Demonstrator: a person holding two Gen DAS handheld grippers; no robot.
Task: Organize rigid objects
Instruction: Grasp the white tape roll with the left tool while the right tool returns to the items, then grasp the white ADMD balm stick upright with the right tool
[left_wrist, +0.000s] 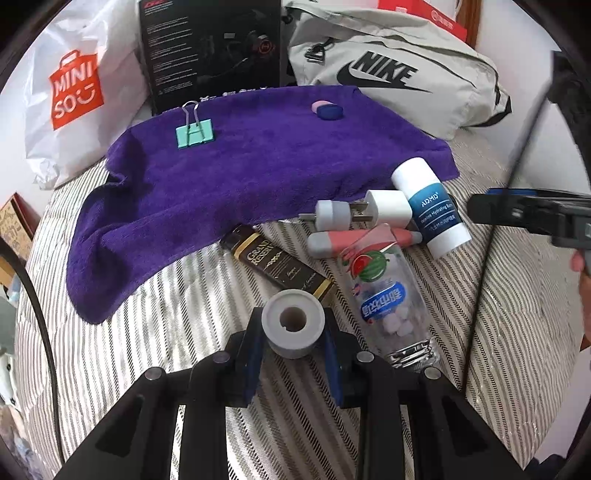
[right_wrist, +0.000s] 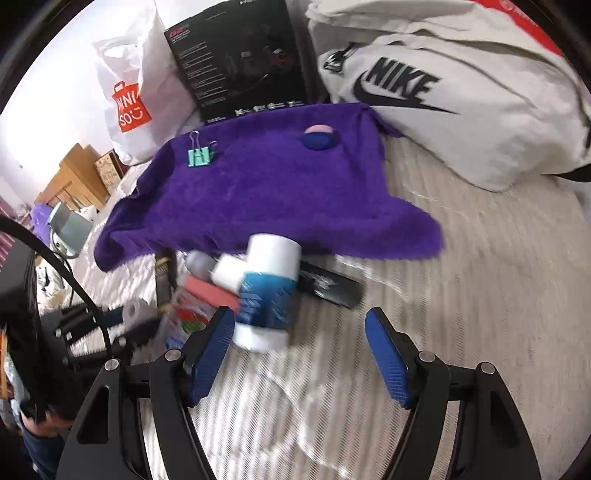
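1. Clamping a small white tape roll (left_wrist: 293, 328), the left gripper (left_wrist: 293, 363) sits just below the purple fleece towel (left_wrist: 236, 173).
2. Right gripper (right_wrist: 299, 354) is wide open and empty, beside the white-and-blue balm tube (right_wrist: 267, 291).
3. Only the right view shows the flat black box (right_wrist: 328, 284) poking out from the towel's near edge.
4. Only the left view clearly shows the clear candy bottle (left_wrist: 388, 299).

Both views are bright with soft, even daylight that casts only faint shadows under the towel (left_wrist: 236, 173) folds, and the wall (right_wrist: 55, 85) at upper left nearly washes out to white. The left wrist view is mostly sharp, while the right wrist view is smeared by motion blur, worst on the tube (right_wrist: 267, 291) and bed (right_wrist: 480, 280) stripes. Fisheye distortion bends the edges, with dark vignetted corners.
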